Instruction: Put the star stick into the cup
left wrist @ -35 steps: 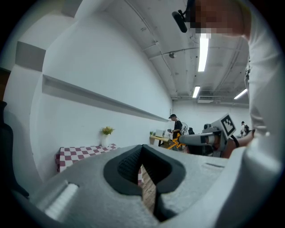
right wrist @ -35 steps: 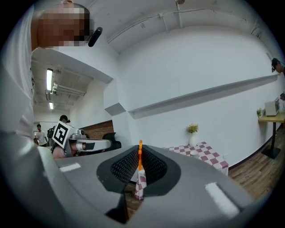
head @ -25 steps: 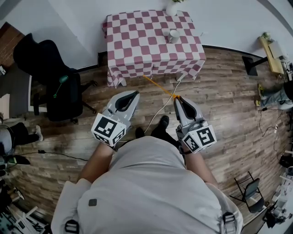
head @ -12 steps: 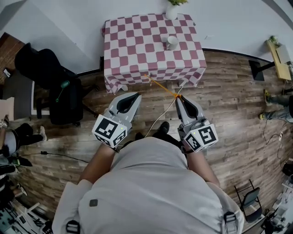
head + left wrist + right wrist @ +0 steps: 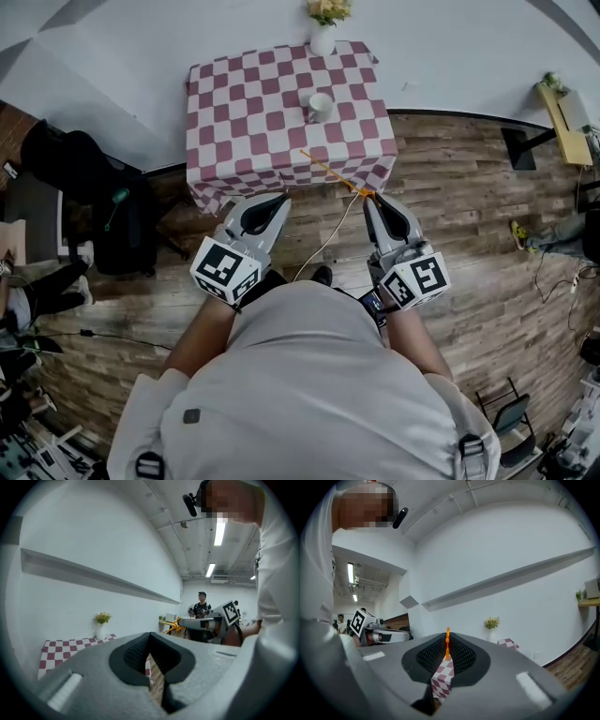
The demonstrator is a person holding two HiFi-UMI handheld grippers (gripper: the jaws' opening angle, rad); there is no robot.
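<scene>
Over wood floor (image 5: 459, 216), star stick (image 5: 332, 172) clamped between jaws of right gripper (image 5: 371, 199)

free: table (image 5: 253, 103) around cup (image 5: 320, 106) | obstacle: vase (image 5: 322, 39) at far edge

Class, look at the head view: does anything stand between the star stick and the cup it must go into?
Nothing visible does. The right hand-held gripper holds the star stick, and only bare checked tablecloth lies between its tip and the cup. The vase stands beyond the cup.
</scene>
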